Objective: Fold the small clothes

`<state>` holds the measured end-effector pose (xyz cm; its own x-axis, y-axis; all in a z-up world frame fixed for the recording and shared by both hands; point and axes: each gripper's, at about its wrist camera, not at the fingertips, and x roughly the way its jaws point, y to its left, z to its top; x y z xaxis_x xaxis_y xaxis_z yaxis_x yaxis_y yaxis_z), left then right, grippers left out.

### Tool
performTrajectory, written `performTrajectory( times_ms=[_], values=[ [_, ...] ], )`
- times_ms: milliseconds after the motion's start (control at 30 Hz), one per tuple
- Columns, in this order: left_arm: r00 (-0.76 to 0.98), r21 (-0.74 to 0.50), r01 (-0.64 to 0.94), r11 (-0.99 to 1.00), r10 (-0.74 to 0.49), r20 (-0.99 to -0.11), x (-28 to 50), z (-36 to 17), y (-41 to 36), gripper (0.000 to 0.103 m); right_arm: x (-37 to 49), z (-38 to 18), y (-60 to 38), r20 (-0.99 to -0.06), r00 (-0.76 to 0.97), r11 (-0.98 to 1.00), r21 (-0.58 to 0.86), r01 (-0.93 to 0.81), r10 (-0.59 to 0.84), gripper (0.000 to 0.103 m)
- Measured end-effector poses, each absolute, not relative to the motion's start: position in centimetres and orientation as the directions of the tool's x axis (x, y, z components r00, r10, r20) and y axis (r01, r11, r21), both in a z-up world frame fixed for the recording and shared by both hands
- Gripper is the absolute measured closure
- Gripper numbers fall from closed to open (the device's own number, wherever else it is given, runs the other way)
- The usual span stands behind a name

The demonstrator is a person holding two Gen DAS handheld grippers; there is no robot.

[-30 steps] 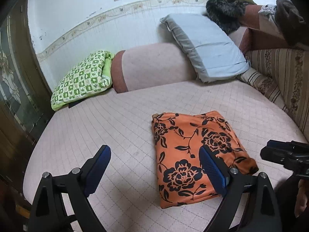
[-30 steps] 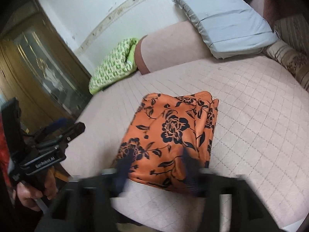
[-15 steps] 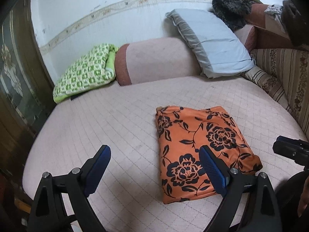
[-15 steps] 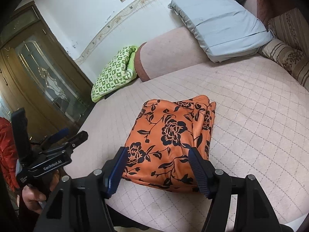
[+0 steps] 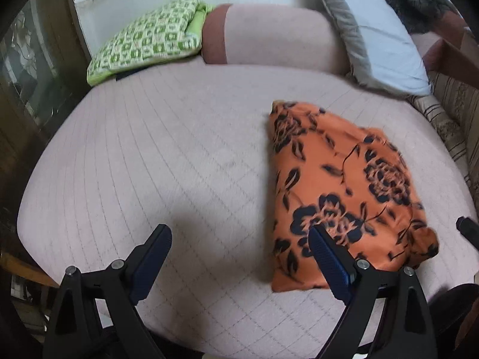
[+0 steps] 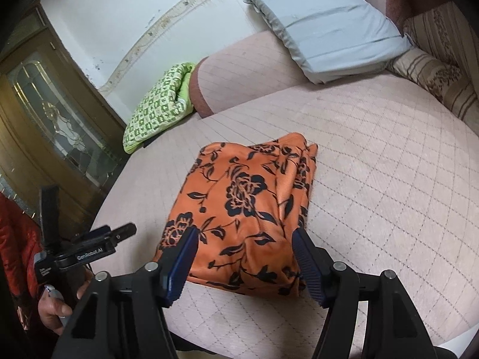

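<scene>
An orange garment with black flowers lies folded into a rough rectangle on the pink quilted bed. It also shows in the right wrist view. My left gripper is open and empty, above the bed just left of the garment's near edge. My right gripper is open and empty, hovering over the garment's near edge. The left gripper also shows at the left of the right wrist view.
A green checked cushion, a pink bolster and a grey pillow line the far side. A striped headboard is at the right. A wooden glass-door cabinet stands left of the bed.
Both grippers have pulled back from the garment slightly and tilted down; the left view has swung left and is blurred. The garment has not moved.
</scene>
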<state>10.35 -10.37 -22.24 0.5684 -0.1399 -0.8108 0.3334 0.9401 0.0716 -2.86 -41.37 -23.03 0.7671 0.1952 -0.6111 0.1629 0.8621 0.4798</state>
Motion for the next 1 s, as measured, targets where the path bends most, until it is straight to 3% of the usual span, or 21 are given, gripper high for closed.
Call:
performTrajectory(
  times_ms=[200, 333, 1000],
  values=[
    [0.637, 0.169, 0.346, 0.923, -0.098, -0.765, 9.8, -23.3, -10.5, 0.010, -2.5, -24.2, -42.0, -0.615, 0.762, 0.845, 0.504, 0.181, 0.203, 0.034],
    [0.614, 0.153, 0.318, 0.936, -0.080, -0.786, 11.3, -24.0, -10.2, 0.010, -2.0, -24.7, -41.6, -0.635, 0.747, 0.857, 0.483, 0.182, 0.199, 0.034],
    [0.709, 0.187, 0.278, 0.942, -0.070, -0.702, 13.1, -22.9, -10.5, 0.010, -0.3, -25.9, -41.4, -0.665, 0.722, 0.862, 0.465, 0.200, 0.192, 0.034]
  ],
)
